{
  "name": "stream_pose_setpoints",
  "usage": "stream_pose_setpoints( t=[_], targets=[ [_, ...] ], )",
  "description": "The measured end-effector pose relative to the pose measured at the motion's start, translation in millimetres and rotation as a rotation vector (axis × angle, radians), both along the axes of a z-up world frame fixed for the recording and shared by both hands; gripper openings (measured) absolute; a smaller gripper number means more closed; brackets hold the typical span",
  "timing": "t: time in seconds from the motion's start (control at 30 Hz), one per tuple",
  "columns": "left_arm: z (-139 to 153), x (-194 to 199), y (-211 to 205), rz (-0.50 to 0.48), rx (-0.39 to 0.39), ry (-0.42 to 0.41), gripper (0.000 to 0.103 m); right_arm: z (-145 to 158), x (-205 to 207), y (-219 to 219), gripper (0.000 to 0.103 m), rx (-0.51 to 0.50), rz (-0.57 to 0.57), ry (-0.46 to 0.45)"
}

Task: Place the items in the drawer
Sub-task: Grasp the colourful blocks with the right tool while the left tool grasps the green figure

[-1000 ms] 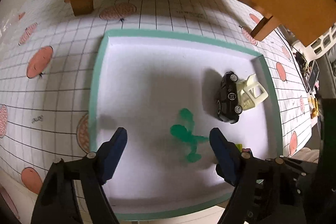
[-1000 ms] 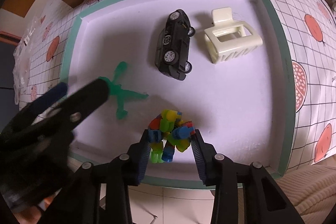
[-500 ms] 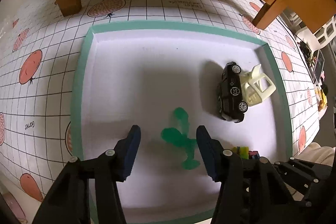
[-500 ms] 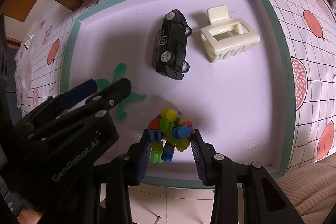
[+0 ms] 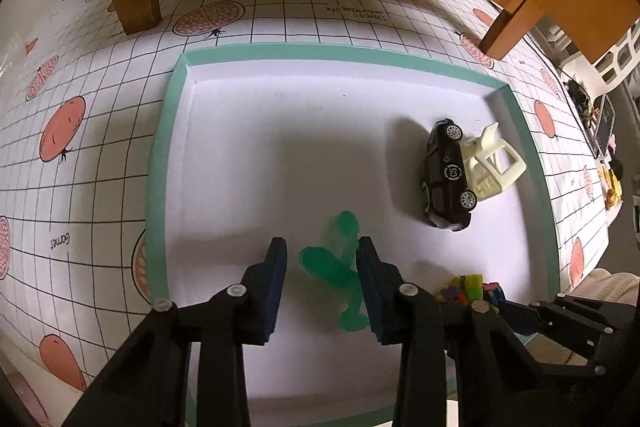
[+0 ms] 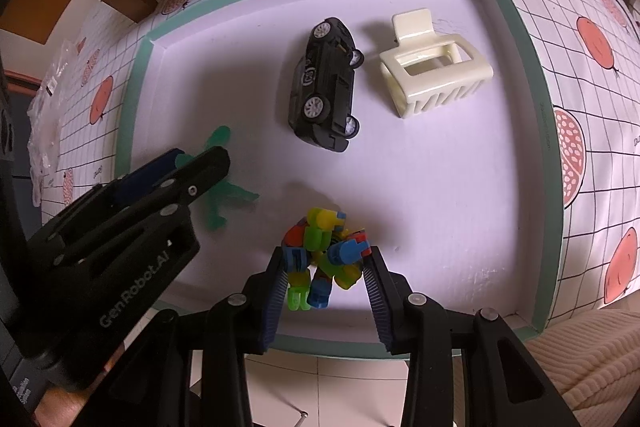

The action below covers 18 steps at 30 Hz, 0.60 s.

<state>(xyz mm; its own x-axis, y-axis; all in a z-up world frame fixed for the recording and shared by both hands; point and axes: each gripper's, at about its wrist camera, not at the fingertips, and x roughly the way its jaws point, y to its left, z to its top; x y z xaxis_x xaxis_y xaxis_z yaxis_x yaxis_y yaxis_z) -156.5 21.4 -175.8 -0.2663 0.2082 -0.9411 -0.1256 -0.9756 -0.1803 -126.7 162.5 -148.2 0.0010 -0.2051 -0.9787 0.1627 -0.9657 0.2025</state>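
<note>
We recorded one shallow white tray with a teal rim (image 6: 136,75), lying on a gridded cloth printed with red fruit (image 5: 80,99). Inside it we found a black toy car (image 6: 324,87) on its side, with a cream plastic claw hair clip (image 6: 436,67) just beside it. Our left gripper (image 5: 322,279) had just been closing round a translucent green four-armed plastic figure (image 5: 332,267) resting on the tray floor; only one pad seemed to touch it. Our right gripper (image 6: 326,283) clasped a multicoloured block-built toy figure (image 6: 320,251) near the tray's near edge.
</note>
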Motion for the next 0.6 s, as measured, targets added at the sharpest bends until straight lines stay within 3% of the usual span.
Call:
stream_pose_setpoints(
  t=[0.33,0.6],
  targets=[
    [1,12,-24,0.055,0.07,-0.031,0.03,4,-4,10,0.041,0.002,-0.027,0.001],
    [0,27,-29,0.075,0.078,-0.061,0.028,9,-8,26,0.04,-0.011,-0.078,0.008]
  ],
)
